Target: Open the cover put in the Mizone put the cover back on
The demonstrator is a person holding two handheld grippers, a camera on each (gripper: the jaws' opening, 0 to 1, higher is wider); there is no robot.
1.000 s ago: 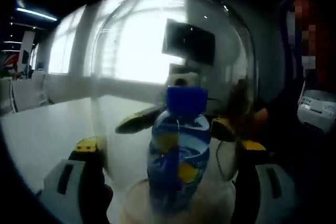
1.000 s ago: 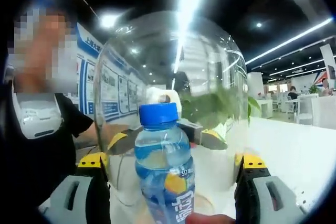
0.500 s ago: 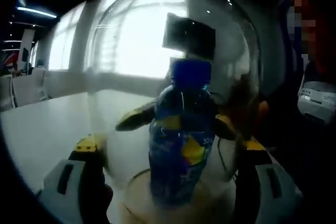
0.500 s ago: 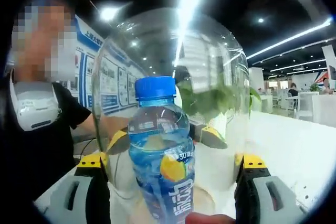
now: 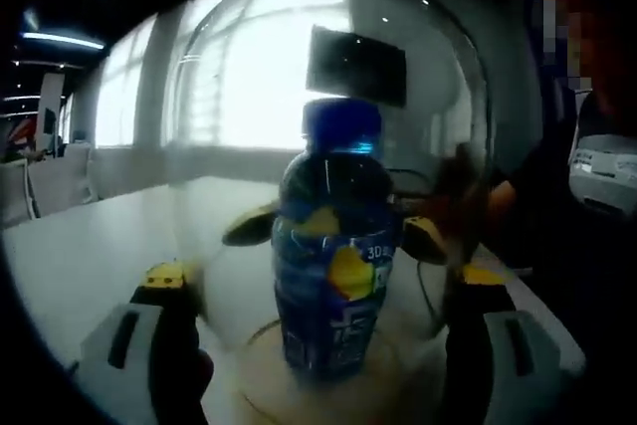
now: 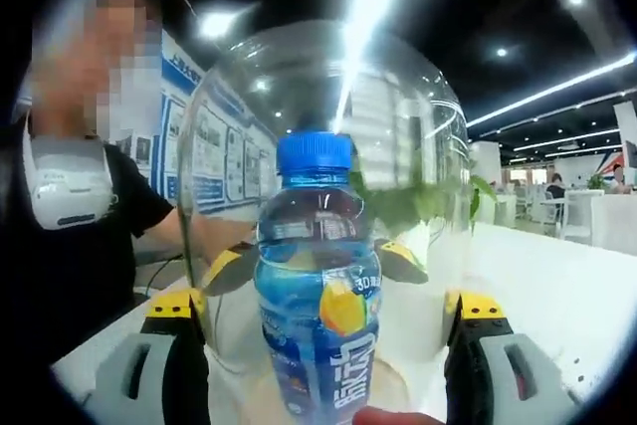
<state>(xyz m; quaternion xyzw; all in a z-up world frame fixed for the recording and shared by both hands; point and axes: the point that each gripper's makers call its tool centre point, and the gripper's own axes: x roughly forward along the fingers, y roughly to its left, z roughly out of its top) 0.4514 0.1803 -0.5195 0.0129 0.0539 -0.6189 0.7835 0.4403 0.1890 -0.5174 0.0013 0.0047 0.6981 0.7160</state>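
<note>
A clear glass dome cover (image 5: 229, 97) stands over a blue Mizone bottle (image 5: 331, 286) with a blue cap, which is upright on a round pale base (image 5: 403, 390). My left gripper (image 5: 323, 278) is shut on the dome's lower sides, one jaw on each flank. Through the glass, the right gripper's yellow-tipped fingers (image 5: 249, 229) show on the far side. In the right gripper view, the same cover (image 6: 239, 126) encloses the bottle (image 6: 318, 316), and my right gripper (image 6: 326, 304) clamps the dome from the opposite side, with the left gripper's fingers (image 6: 403, 261) behind it.
The base rests on a white table (image 5: 80, 256) that also runs to the right in the right gripper view (image 6: 557, 286). A person in a dark shirt (image 6: 70, 246) stands close behind the dome. More tables and chairs (image 6: 557, 206) are far off.
Both grippers and the dome have come down over the bottle, so the bottle now sits higher in both views. It was leaning a second ago and now stands upright.
</note>
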